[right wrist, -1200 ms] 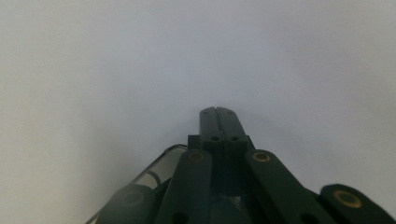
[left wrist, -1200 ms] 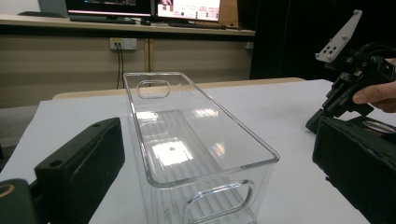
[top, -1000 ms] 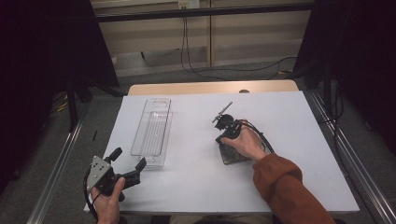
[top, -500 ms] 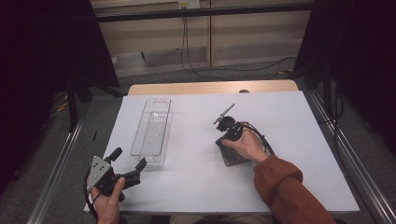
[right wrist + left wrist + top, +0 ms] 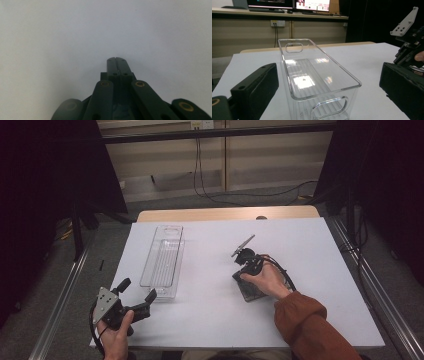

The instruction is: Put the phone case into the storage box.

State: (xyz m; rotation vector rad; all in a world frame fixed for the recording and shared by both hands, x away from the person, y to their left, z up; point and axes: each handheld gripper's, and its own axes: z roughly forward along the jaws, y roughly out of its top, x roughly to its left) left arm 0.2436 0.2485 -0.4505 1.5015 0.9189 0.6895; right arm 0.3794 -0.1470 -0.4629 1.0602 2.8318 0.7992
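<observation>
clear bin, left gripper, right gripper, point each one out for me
clear bin [image 5: 312,82], left gripper view, on its see-through floor
left gripper [image 5: 136,294], high view, midway between its open fingertips
right gripper [image 5: 116,59], right gripper view, where its shut fingertips meet

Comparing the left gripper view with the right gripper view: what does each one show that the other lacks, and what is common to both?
Left gripper view alone: the clear plastic bin, empty, standing between the left hand-held gripper and its wide-open jaws, plus monitors on a far desk and the other hand-held gripper with its grey plate. Right gripper view alone: the right hand-held gripper, its two jaws pressed together with nothing between them. Shared: the white table surface.
</observation>
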